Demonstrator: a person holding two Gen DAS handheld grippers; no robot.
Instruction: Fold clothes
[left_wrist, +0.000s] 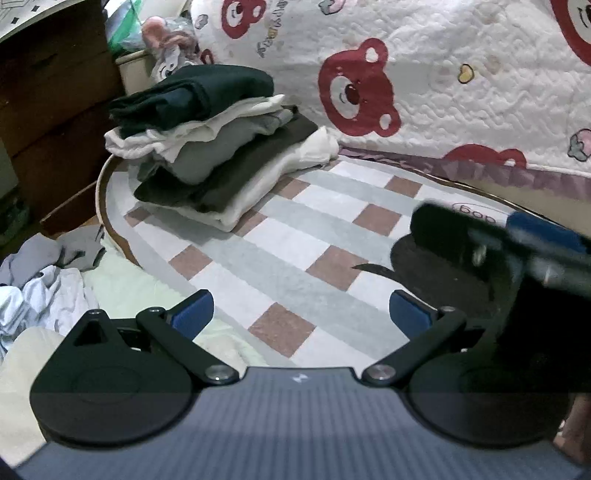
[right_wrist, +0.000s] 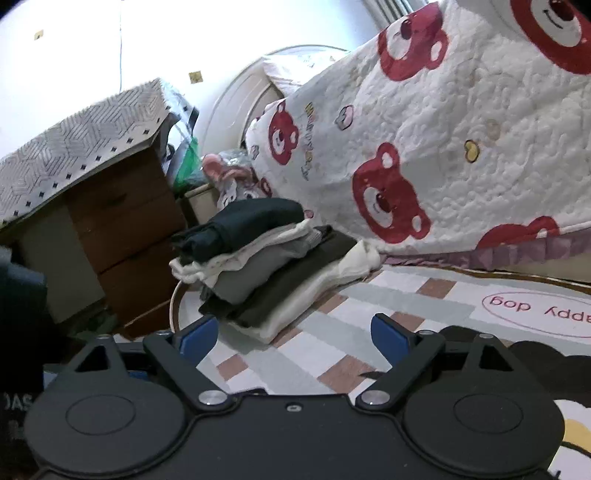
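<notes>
**Both claws open over a checked rug, folded stack at its far edge**

The round rug (right_wrist: 424, 295) bears an oval with upside-down lettering, partly cut off, that reads "appy dog" (right_wrist: 532, 312) in the right wrist view; the left wrist view catches only the tail "dog". The bear-print quilt (right_wrist: 461, 147) draped over the bed carries small coloured writing too small to read.

The stack of folded clothes (left_wrist: 221, 147) sits on the rug's far-left edge, just beside the quilt: a dark navy piece on top, then white, grey, dark olive, and cream at the bottom, edges loosely aligned.

The left claw (left_wrist: 301, 314) has its blue pads spread wide apart, holding nothing, above the rug. The right claw (right_wrist: 293, 334) is likewise spread and empty.

Only the left wrist view shows the heap of unfolded clothes (left_wrist: 40, 291), pale blue, grey and cream, lying off the rug's near-left edge, and the right claw as a blurred dark shape. Only the right wrist view shows the patterned cloth (right_wrist: 74, 144) covering the wooden drawer unit (right_wrist: 125, 229).
</notes>
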